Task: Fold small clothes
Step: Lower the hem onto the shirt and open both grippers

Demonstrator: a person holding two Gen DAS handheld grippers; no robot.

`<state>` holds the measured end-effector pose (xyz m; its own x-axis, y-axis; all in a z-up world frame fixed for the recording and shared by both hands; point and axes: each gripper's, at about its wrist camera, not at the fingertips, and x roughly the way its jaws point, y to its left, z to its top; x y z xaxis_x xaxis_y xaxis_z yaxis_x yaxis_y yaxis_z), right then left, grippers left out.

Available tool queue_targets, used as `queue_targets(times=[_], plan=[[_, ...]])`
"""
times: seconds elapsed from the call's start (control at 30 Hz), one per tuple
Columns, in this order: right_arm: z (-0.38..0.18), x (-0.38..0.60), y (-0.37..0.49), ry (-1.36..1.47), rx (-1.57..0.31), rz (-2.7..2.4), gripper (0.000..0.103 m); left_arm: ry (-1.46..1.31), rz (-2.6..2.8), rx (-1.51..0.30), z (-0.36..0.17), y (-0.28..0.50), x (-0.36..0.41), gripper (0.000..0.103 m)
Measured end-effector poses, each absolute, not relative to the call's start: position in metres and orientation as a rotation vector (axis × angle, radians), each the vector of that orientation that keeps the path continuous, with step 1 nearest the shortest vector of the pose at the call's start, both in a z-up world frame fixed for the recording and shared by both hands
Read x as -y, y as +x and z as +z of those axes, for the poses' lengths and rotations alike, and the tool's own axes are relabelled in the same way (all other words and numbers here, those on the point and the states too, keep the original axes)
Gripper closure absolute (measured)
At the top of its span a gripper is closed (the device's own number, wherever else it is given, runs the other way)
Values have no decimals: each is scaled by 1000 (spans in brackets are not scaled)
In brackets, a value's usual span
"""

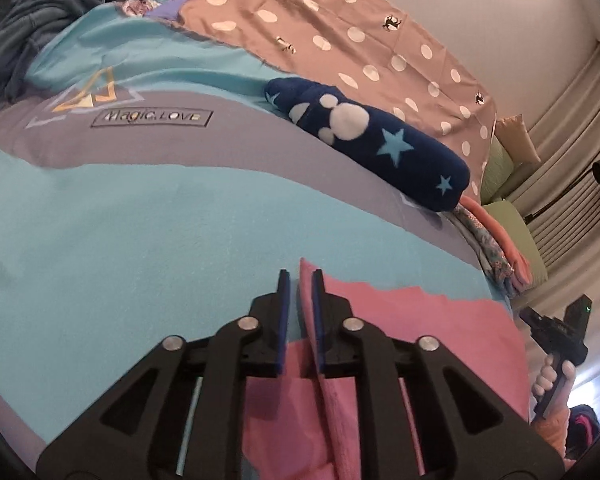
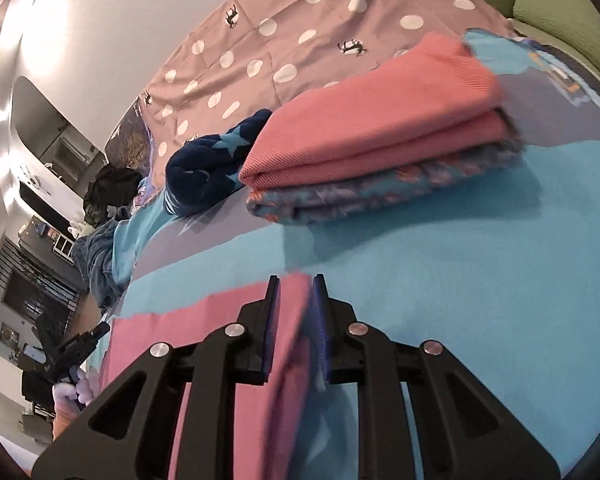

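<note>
The pink cloth point(image 1: 380, 344) is lying flat on the blue bedsheet point(image 1: 140, 240) at the near edge of the bed, w/ one corner in each tool. You are holding both far corners at once.

Left gripper point(image 1: 300, 292): jaws are standing narrow w/ the cloth's corner edge running up between them. The fabric is hugging the right pad; a sliver of gap is showing on the other side, so whether it is truly pinched cannot be told from the left wrist view. Right gripper point(image 2: 296, 296): same picture, mirrored. The cloth's other corner is sitting between near-closed jaws, the view is motion-blurred, and firm contact cannot be confirmed.

Risks from here:

1. Slip. If either pad is only brushing the fabric, the corner is likely dropping out as soon as you are lifting, and the fold is coming out skewed. Cause: thin cloth, partial bite near the tip.
2. Sheet pickup. Jaw tips are sitting close to the bedsheet; it could be getting nipped along w/ the cloth.
3. Uneven pull. If one hand is leading the other, the edge btwn the two corners is going slack or twisting.
4. Collision. The stack of folded clothes point(image 2: 380, 132) and the navy star-print roll point(image 1: 364, 140) are lying just beyond the cloth, on the far side. A long forward sweep could be knocking the stack over.
</note>
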<state>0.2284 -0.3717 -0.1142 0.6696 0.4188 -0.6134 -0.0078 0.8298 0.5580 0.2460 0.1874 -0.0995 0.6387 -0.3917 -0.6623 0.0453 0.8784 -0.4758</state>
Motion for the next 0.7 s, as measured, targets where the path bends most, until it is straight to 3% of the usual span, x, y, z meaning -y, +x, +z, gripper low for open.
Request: queue_targets(times=[0.1, 0.23, 0.43, 0.7], plan=[[-114, 378, 192, 509, -800, 266, 76, -355, -286, -820, -76, 237, -164, 76], [-126, 370, 135, 413, -815, 332, 75, -272, -401, -811, -44, 229, -110, 67], [-138, 352, 95, 330, -825, 444, 72, -166, -638, -843, -11, 228, 8, 65], [-153, 355, 89, 361, -806, 565, 65, 73, -899, -972, -7, 237, 191, 65]])
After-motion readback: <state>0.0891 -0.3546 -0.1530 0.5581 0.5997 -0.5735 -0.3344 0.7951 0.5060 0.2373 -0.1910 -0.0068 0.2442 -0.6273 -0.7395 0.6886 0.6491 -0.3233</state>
